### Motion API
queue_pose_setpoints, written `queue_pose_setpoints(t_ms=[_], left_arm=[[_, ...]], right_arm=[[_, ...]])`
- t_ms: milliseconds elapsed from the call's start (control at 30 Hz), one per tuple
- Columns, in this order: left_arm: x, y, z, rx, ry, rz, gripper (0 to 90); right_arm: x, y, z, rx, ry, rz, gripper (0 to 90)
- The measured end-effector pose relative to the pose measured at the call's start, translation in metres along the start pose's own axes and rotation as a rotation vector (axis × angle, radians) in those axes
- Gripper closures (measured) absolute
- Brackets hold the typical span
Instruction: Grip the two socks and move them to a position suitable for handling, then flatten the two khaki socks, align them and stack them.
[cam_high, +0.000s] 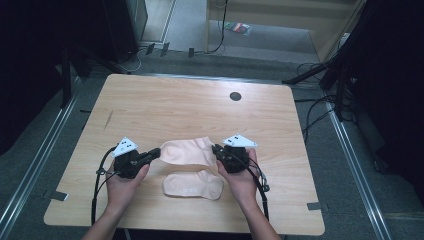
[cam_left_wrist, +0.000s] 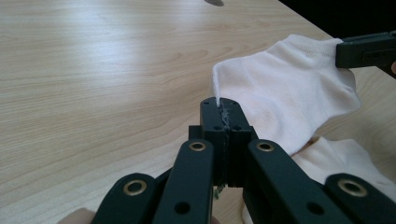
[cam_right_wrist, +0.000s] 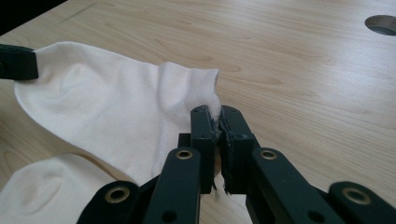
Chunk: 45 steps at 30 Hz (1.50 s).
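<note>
A: What are the two black hand-held grippers doing?

B: The left gripper (cam_high: 156, 153) is clamped on one end of a pale cream ankle sock (cam_high: 187, 151), and the right gripper (cam_high: 216, 150) is clenched on the ribbed cuff at its other end. In the left gripper view the jaws meet with the fabric edge pinched between them (cam_left_wrist: 226, 122); the right gripper view shows the same at the cuff (cam_right_wrist: 217, 128).

A: And where is the sock?

B: Stretched between them over the near middle of the light wooden table (cam_high: 165, 105).

A: Anything else?

B: A second cream sock (cam_high: 192, 185) lies flat just nearer the person, between the hands. A dark round hole (cam_high: 235, 96) sits near the table's far edge.
</note>
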<state>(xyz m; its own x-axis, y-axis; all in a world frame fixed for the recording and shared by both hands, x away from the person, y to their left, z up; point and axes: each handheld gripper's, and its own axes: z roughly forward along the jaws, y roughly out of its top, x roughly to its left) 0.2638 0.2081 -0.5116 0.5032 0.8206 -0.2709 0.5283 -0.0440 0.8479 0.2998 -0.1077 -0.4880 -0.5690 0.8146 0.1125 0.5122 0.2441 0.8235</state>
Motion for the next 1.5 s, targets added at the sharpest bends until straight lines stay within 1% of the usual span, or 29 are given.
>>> queue_pose_setpoints(t_ms=[200, 267, 367, 400, 633, 700, 733, 800, 900, 967, 1000, 1033, 1067, 1100, 1200, 1300, 1400, 1467, 1500], left_arm=[[-0.004, -0.002, -0.007, -0.005, -0.017, -0.003, 90.0], [-0.008, -0.004, -0.011, -0.004, -0.026, 0.000, 90.0], [-0.011, -0.006, -0.013, 0.000, -0.029, 0.010, 90.0], [-0.012, -0.007, -0.014, 0.002, -0.033, 0.018, 90.0], [-0.020, -0.013, -0.020, 0.016, -0.047, 0.024, 90.0], [-0.022, -0.015, -0.021, 0.023, -0.049, 0.036, 90.0], [-0.024, -0.015, -0.021, 0.026, -0.055, 0.033, 90.0], [-0.025, -0.017, -0.023, 0.037, -0.057, 0.043, 90.0], [-0.027, -0.021, -0.025, 0.045, -0.064, 0.033, 90.0], [-0.028, -0.025, -0.026, 0.054, -0.070, 0.030, 90.0], [-0.030, -0.027, -0.027, 0.067, -0.076, 0.031, 90.0], [-0.030, -0.027, -0.027, 0.067, -0.076, 0.031, 90.0], [-0.031, -0.029, -0.027, 0.070, -0.078, 0.029, 90.0], [-0.031, -0.030, -0.027, 0.079, -0.080, 0.035, 90.0], [-0.031, -0.033, -0.025, 0.107, -0.088, 0.034, 90.0], [-0.032, -0.035, -0.023, 0.128, -0.089, 0.041, 90.0], [-0.034, -0.037, -0.022, 0.138, -0.073, 0.057, 90.0], [-0.034, -0.038, -0.021, 0.144, -0.079, 0.054, 90.0], [-0.034, -0.039, -0.021, 0.150, -0.074, 0.060, 90.0]], right_arm=[[0.003, -0.005, -0.010, -0.006, 0.018, 0.014, 85.4], [0.004, -0.008, -0.015, -0.012, 0.026, 0.018, 85.4], [0.006, -0.010, -0.018, -0.014, 0.031, 0.022, 85.5], [0.007, -0.011, -0.019, -0.015, 0.034, 0.018, 85.5], [0.013, -0.019, -0.029, -0.004, 0.046, 0.012, 85.5], [0.015, -0.024, -0.034, -0.006, 0.052, 0.017, 85.5], [0.015, -0.024, -0.034, -0.006, 0.052, 0.017, 85.5], [0.016, -0.028, -0.037, -0.005, 0.054, 0.018, 85.5], [0.016, -0.037, -0.043, 0.004, 0.058, 0.030, 85.5], [0.016, -0.039, -0.044, 0.008, 0.061, 0.037, 85.4], [0.017, -0.043, -0.044, 0.019, 0.063, 0.041, 85.5], [0.017, -0.043, -0.044, 0.019, 0.063, 0.041, 85.5], [0.018, -0.047, -0.045, 0.028, 0.065, 0.041, 85.5], [0.018, -0.048, -0.046, 0.029, 0.062, 0.042, 85.5], [0.019, -0.051, -0.047, 0.034, 0.064, 0.043, 85.5], [0.020, -0.053, -0.048, 0.044, 0.062, 0.036, 85.5], [0.018, -0.057, -0.047, 0.049, 0.058, 0.032, 85.5], [0.019, -0.058, -0.046, 0.053, 0.059, 0.033, 85.5], [0.021, -0.060, -0.045, 0.057, 0.056, 0.027, 85.5]])
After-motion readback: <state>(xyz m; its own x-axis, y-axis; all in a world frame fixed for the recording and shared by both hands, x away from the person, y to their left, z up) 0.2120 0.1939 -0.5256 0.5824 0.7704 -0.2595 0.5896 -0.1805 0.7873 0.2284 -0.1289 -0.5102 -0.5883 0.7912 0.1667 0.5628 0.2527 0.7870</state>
